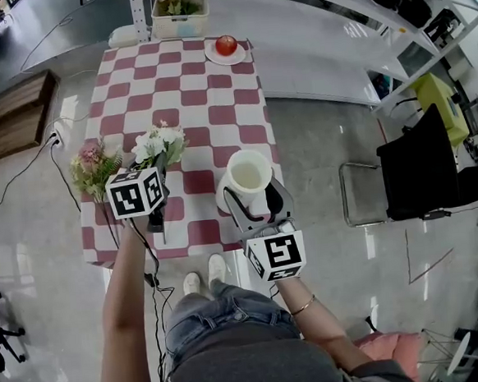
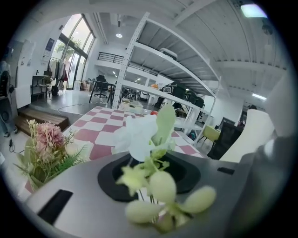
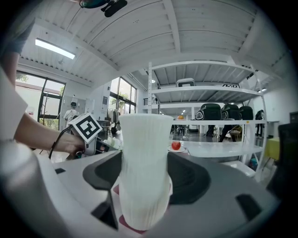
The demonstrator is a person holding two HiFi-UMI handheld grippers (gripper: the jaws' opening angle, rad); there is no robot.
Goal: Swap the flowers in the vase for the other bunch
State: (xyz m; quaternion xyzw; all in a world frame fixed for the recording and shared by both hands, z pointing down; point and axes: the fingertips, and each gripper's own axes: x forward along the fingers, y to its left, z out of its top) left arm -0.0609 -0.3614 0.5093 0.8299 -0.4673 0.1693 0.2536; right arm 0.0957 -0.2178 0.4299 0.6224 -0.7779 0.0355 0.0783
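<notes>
The left tool is seen low over the near left part of the tabletop, its jaws partly apart. The thin stems of a white bunch pass between them, and no firm pinch on the stems can be made out. The white blooms and pale buds are spread just ahead of the jaws, over the red-and-white checked cloth. Just to the left of them, a pink bunch with green sprigs is found at the tabletop's left edge, near the white bunch but apart from it. The right tool is clamped on the lower body of a white ribbed vase, which is held upright near the front right corner of the tabletop. The vase's mouth is shown open and nothing is seen inside it. At the far end, a basket with greenery and a plate bearing a red apple are set well apart from the work. The task is judged roughly half done. The vase has been emptied and both bunches are outside it, but one bunch has yet to be picked up and its stems lowered into the steadied vase.
</notes>
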